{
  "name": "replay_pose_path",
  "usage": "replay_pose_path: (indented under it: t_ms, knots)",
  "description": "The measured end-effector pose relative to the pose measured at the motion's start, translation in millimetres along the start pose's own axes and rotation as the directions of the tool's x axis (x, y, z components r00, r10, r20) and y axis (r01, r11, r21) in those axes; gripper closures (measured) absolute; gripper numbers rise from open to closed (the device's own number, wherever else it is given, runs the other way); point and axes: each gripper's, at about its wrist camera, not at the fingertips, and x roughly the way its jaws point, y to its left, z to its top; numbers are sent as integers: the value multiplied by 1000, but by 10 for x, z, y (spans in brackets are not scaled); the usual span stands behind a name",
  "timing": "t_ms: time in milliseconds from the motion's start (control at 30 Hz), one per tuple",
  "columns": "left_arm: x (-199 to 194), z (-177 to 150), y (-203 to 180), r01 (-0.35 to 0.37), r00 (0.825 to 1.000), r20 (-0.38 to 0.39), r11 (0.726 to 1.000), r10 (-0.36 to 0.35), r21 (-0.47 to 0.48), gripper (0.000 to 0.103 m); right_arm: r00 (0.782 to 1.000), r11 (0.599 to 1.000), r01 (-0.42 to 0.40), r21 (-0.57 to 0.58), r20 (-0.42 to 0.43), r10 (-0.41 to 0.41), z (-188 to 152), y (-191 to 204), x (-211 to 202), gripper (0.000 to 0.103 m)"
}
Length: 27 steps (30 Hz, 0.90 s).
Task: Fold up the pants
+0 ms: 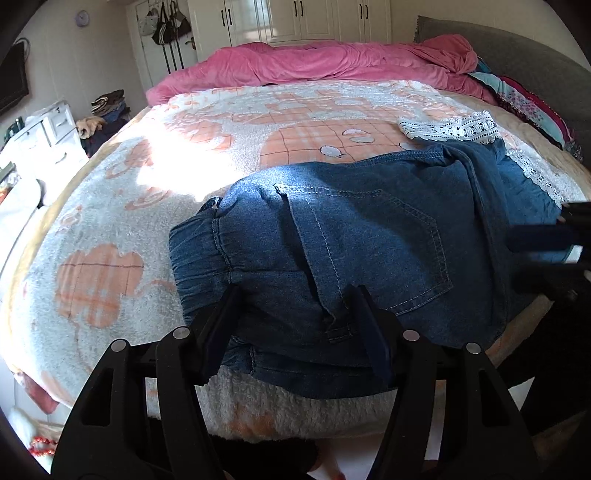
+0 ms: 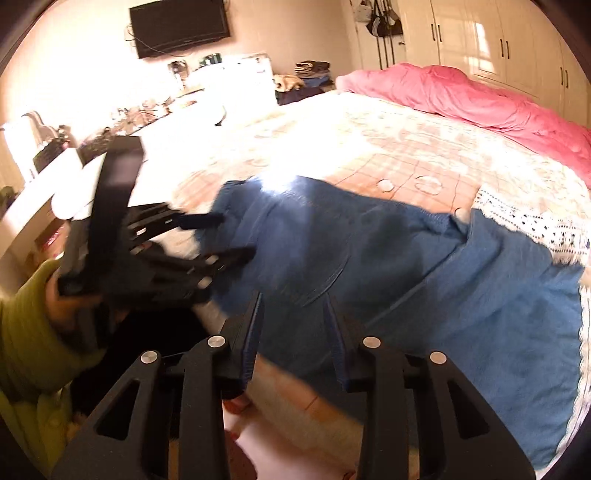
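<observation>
Blue denim pants (image 1: 369,229) with white lace cuffs (image 1: 454,129) lie on the bed near its front edge, back pocket up, with the waistband to the left. My left gripper (image 1: 293,310) stands open over the waistband, its fingers wide apart with denim lying between and under them. From the right wrist view the left gripper (image 2: 238,234) is at the left end of the pants (image 2: 406,266), held by a hand in a green sleeve (image 2: 26,325). My right gripper (image 2: 291,314) is open just above the denim near the bed's front edge. It is a dark blur at the right edge of the left wrist view (image 1: 535,236).
A fluffy white and orange checked blanket (image 1: 147,206) covers the bed. A pink duvet (image 1: 314,62) is bunched along the far side by a grey headboard (image 1: 517,48). White wardrobes (image 1: 295,18), a wall TV (image 2: 181,26), a white dresser (image 1: 44,136) and a clothes pile (image 1: 110,107) surround the bed.
</observation>
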Motion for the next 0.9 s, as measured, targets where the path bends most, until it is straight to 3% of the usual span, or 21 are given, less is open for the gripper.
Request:
replay_pose_path:
  t_ms: [100, 200, 400, 567, 667, 900]
  knots:
    - [-3, -5, 10, 6, 1000, 3, 1000, -6, -5, 48, 999, 1000, 9, -18, -47, -10, 42, 8, 249, 71]
    - [-5, -12, 34, 21, 1000, 5, 1000, -21, -15, 48, 987, 998, 65, 2, -150, -64, -34, -48, 579, 70]
    - [3, -12, 25, 22, 1000, 15, 1000, -22, -18, 44, 993, 997, 43, 62, -117, -35, -73, -123, 504, 71]
    - [-133, 22, 96, 67, 997, 41, 995, -64, -80, 44, 999, 995, 39, 93, -26, -36, -37, -223, 123, 71]
    - [-264, 57, 119, 82, 996, 52, 991, -77, -106, 44, 998, 989, 59, 136, 13, -62, -50, -353, -99, 53]
    - [-587, 145, 37, 97, 991, 104, 990, -86, -102, 38, 986, 965, 139, 222, 57, -155, -158, -688, -413, 51]
